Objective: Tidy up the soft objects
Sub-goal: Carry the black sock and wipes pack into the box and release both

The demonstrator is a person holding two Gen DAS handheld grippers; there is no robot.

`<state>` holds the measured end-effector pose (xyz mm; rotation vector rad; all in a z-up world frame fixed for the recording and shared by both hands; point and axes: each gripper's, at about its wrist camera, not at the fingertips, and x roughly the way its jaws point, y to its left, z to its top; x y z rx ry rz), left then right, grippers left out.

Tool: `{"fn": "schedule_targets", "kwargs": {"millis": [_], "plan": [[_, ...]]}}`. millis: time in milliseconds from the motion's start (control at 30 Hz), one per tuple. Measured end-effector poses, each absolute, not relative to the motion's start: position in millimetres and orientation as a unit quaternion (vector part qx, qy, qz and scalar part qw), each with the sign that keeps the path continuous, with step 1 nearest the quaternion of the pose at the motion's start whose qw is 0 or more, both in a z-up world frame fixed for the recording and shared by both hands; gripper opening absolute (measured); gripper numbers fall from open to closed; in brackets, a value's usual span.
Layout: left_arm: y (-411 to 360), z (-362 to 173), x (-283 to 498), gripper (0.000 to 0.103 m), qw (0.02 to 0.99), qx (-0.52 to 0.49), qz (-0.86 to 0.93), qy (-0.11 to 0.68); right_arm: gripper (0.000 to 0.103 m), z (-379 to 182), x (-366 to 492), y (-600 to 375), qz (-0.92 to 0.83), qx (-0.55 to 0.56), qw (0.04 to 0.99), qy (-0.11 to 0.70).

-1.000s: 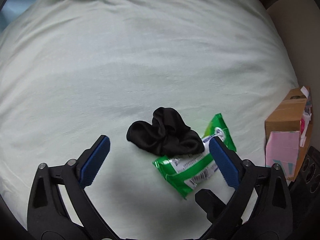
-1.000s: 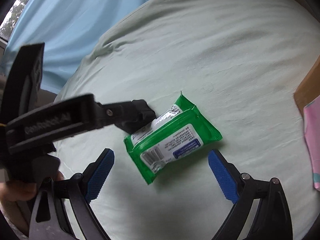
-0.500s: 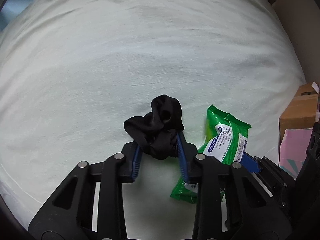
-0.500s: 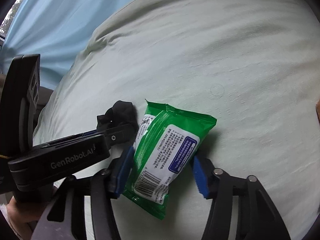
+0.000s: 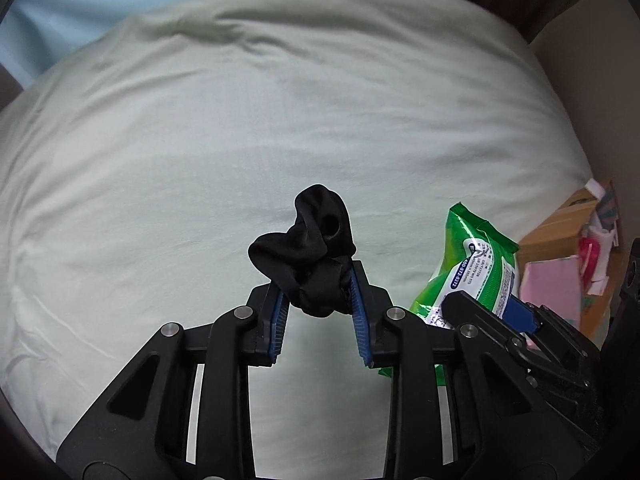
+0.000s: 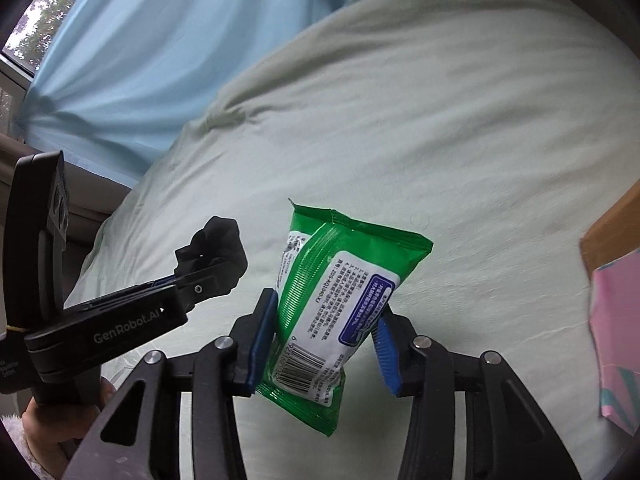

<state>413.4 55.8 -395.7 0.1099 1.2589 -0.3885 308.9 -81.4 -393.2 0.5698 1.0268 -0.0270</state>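
My left gripper (image 5: 318, 300) is shut on a black scrunchie (image 5: 308, 250) and holds it up off the pale green bedding (image 5: 240, 120). The scrunchie bulges out past the blue pads. My right gripper (image 6: 326, 320) is shut on a green wet-wipes pack (image 6: 340, 308) and holds it tilted above the bedding (image 6: 440, 120). The pack also shows in the left wrist view (image 5: 472, 276), at the right beside the left gripper. The left gripper and scrunchie (image 6: 218, 246) show in the right wrist view, to the left of the pack.
A brown cardboard box (image 5: 560, 236) with pink paper (image 5: 552, 292) stands at the bed's right edge; its corner (image 6: 612, 232) and the pink sheet (image 6: 620, 340) also show in the right wrist view. A light blue curtain (image 6: 160, 60) hangs behind the bed.
Both grippers closed from open, the left on the scrunchie and the right on the wipes pack. Both have since lifted their objects off the bedding and tilted upward.
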Motion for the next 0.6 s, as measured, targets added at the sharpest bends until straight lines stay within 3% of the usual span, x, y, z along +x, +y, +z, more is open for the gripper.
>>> {"fn": "schedule_targets", "kwargs": {"millis": [600], "plan": [[25, -212, 273, 0.025, 0.860, 0.036, -0.193, 0.471, 0.040, -215, 186, -115, -0.006, 0.215, 0.885, 0.413]]}}
